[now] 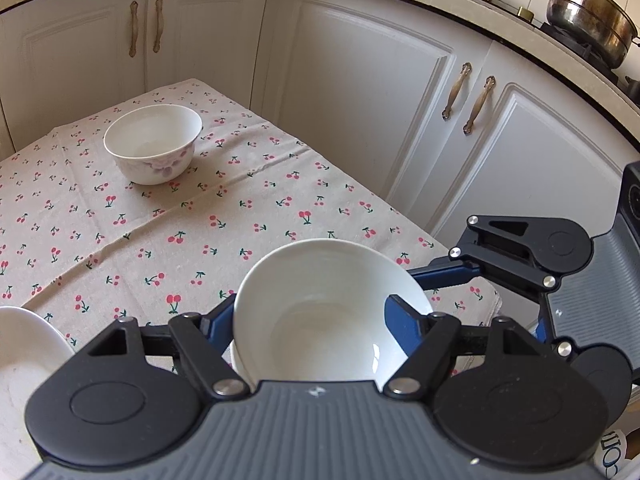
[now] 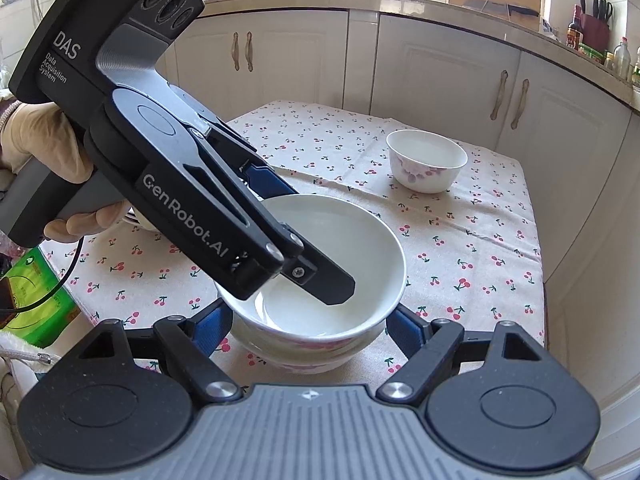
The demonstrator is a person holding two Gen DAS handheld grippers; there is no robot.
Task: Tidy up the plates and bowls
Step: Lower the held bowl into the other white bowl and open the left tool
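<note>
Two white bowls are nested near the table's front edge. The upper bowl [image 1: 316, 276] [image 2: 360, 240] sits in a pink-patterned lower bowl [image 2: 304, 354]. My left gripper [image 1: 312, 306] [image 2: 316, 244] is open and straddles the upper bowl's wall. One of its fingers [image 2: 324, 278] is inside the bowl, the other is outside, and neither pad presses. My right gripper [image 2: 310, 308] flanks the stack, and its blue pads [image 2: 404, 328] lie against both sides. A third bowl [image 1: 154, 144] [image 2: 426, 160] with purple flowers stands alone at the far end.
The table [image 1: 240, 208] has a cherry-print cloth. A white dish [image 1: 24, 344] lies at its left front corner. White cabinets [image 1: 360, 100] close in behind and to the right. A steel pot [image 1: 588, 20] sits on the stove. A gloved hand [image 2: 40, 152] holds the left gripper.
</note>
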